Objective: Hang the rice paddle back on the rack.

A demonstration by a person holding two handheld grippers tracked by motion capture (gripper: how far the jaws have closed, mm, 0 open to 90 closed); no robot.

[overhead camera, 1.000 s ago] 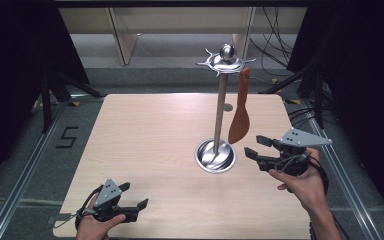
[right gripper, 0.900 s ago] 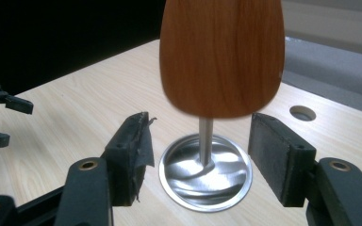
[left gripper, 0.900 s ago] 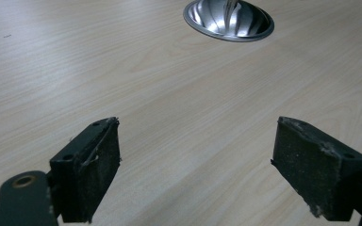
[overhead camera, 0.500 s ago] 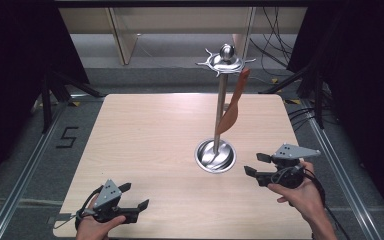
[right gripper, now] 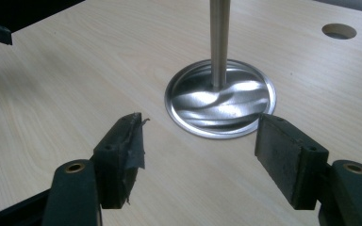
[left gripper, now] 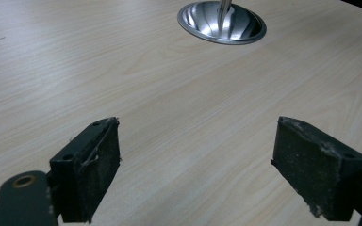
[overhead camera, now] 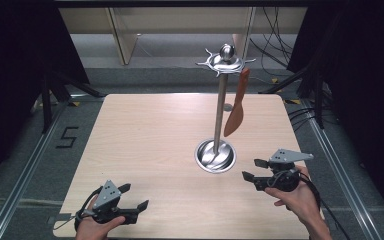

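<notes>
Here a metal utensil stand (overhead camera: 219, 100) rises from its round base (overhead camera: 215, 155) on the wooden counter (overhead camera: 145, 140), an orange spatula (overhead camera: 236, 107) hanging from its top hooks. The right gripper (overhead camera: 254, 169) sits just right of the base, fingers spread and empty. The left gripper (overhead camera: 132, 197) rests near the counter's front-left edge, fingers also spread with nothing between them.

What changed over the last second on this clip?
The right claw, open and empty, drew back from beside the hanging orange spatula toward the person's edge of the table. The spatula swung slightly and hangs on the metal stand. The left claw stayed open at the near edge.
</notes>
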